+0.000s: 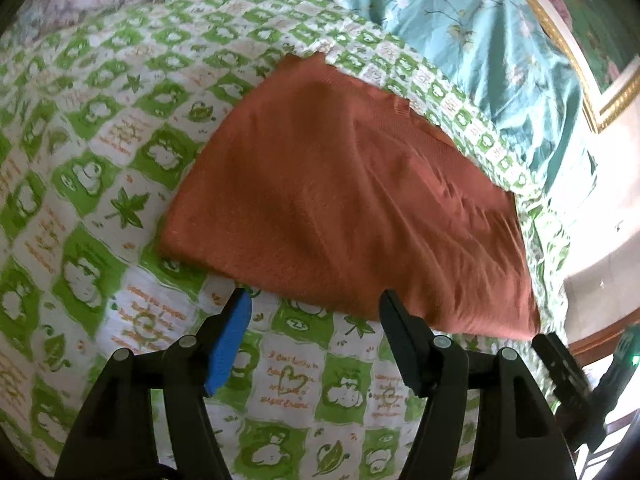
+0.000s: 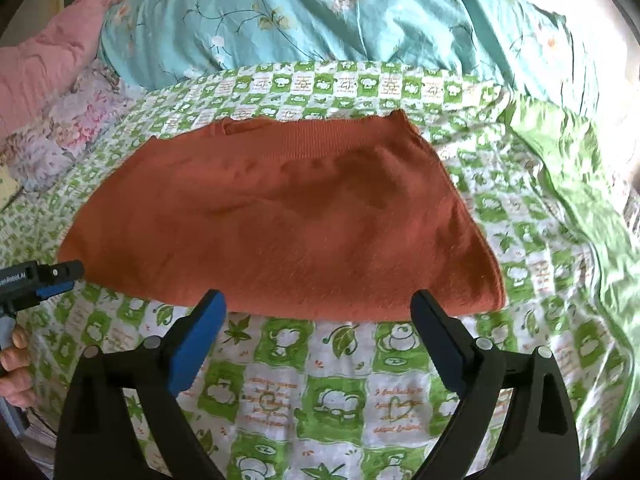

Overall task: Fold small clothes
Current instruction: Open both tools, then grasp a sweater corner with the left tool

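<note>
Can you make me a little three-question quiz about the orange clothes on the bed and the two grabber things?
1. True or false: the left gripper is squeezing the orange garment.
2. What does the garment lie on? A) a bare wooden floor B) a green and white patterned bedsheet C) a chair
3. Fill in: the ribbed band runs along the garment's ____ edge in the right wrist view.

Key: 1 false, nothing sits between its fingers. 2 B. 3 far, the side toward the teal floral quilt. The right gripper is open too, just short of the near edge.
</note>
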### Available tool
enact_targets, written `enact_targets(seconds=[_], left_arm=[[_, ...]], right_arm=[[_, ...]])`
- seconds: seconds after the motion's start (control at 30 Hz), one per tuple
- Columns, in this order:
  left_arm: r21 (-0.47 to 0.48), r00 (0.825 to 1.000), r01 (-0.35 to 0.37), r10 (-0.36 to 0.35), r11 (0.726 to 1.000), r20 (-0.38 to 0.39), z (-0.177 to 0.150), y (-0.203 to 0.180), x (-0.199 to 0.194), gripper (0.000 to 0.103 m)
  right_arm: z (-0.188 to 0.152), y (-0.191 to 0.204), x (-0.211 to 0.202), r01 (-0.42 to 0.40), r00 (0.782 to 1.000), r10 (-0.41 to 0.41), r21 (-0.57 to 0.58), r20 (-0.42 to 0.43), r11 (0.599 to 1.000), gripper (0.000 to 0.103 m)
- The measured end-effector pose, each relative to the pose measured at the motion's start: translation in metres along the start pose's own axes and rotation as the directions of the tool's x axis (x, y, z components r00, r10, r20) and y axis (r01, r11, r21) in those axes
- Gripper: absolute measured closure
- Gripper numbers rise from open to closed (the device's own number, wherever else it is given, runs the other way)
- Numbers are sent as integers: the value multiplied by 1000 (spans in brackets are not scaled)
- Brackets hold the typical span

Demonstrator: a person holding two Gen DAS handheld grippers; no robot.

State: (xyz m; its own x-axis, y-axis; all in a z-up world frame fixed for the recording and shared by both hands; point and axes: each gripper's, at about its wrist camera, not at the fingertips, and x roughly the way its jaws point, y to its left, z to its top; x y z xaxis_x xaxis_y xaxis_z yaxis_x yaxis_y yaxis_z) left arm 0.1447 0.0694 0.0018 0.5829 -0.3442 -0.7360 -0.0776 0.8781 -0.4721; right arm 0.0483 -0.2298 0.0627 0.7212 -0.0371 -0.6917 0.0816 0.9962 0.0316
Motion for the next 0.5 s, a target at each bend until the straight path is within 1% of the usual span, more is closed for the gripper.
enact_targets(seconds=[0.17,0.33,0.4,0.47,0.5], left_arm=[[-71,1000,4,-3,997,6,6,2,14,34],[-105,999,-7,12,994,45,13,-3,24,26],[-106,998,-21,28,994,61,15,-5,27,26],[-111,996,-25,34,993,77,20,-6,30,26],[-115,996,-24,34,993,82,21,-5,30,28]], right_arm=[[5,2,-2,14,1000,-14,-25,13,1000,9],[12,-1,-3,8,1000,-7,-23,26,1000,7],[15,-2,-3,5,1000,-4,-22,31,1000,7],[17,-5,-2,-18,999,19,-8,30,1000,7],[17,-8,-1,-34,999,34,6,29,999,7]])
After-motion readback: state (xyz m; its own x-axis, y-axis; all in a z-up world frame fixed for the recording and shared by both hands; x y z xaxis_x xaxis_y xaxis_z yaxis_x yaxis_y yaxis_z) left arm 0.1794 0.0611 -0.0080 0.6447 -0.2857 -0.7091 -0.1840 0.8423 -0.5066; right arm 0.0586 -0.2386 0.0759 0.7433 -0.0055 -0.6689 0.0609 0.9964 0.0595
